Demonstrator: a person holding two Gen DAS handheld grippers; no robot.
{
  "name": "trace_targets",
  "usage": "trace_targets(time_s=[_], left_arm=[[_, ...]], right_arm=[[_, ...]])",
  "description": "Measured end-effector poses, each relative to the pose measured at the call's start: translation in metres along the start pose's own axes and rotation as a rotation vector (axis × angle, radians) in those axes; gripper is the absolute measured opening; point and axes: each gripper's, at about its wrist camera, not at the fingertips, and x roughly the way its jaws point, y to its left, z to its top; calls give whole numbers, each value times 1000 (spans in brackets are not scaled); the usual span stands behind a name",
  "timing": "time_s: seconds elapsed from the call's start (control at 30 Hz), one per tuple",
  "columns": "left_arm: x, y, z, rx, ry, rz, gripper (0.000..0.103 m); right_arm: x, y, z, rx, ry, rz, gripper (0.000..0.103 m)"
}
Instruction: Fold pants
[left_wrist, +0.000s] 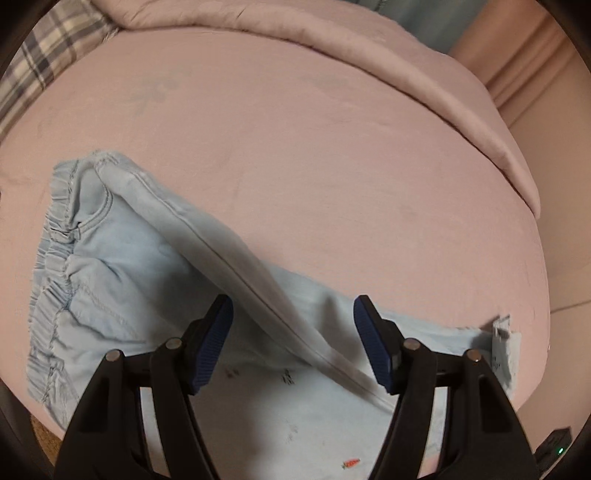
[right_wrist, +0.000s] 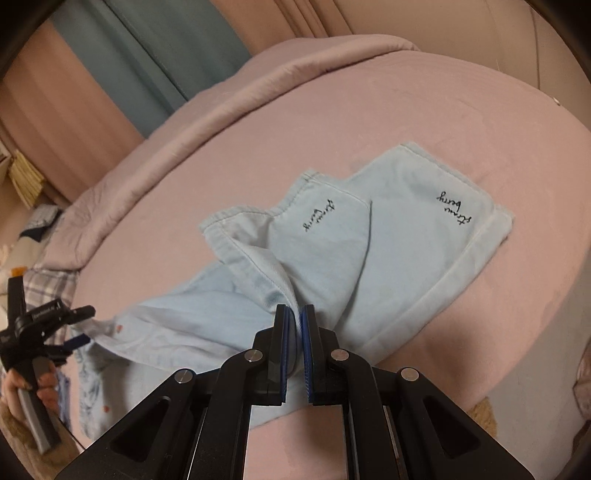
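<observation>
Pants (right_wrist: 388, 236), one pale-blue pair on pink bed (left_wrist: 295, 147), right gripper (right_wrist: 294, 319) fingers pinching a fold, left gripper (left_wrist: 293, 314) fingers apart, empty

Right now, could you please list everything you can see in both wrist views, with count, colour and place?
pants: one, light blue, spread on the bed, a fold pinched and raised
bed sheet: one, pink, under the pants
blanket: one, mauve, bunched along the far edge
plaid cloth: one, grey-white, far left corner
curtain: one, teal, behind the bed
left gripper: one, black with blue pads, open above the pants
right gripper: one, black, shut on the pants
hand: one, holding the left gripper
</observation>
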Motion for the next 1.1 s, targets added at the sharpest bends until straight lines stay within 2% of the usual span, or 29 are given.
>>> trace_targets(time_s=[0.03, 0.07, 0.17, 0.33, 0.43, 0.7, 0.83, 1.03, 1.1], left_arm=[[5, 3, 4, -16, 10, -4, 66], [9, 6, 7, -35, 20, -13, 61], [23, 16, 14, -80, 51, -26, 31], [18, 23, 8, -77, 30, -36, 22], [14, 23, 2, -58, 17, -46, 12], [2, 29, -15, -5, -42, -26, 9], [-16, 36, -32, 6, -70, -39, 8], [-60, 55, -75, 22, -140, -62, 8], [-65, 61, -92, 11, -141, -65, 8]], right_arm=[[1, 0, 0, 0, 2, -3, 8], [1, 2, 0, -2, 4, -11, 8], [1, 3, 2, -9, 1, -28, 8], [1, 2, 0, -10, 6, -33, 8], [2, 4, 0, -14, 8, -40, 8], [1, 10, 5, -27, 5, -57, 8], [-1, 18, 13, -49, -15, -60, 8], [-22, 48, 53, -116, -123, -14, 8], [-32, 56, 62, -125, -167, 12, 8]])
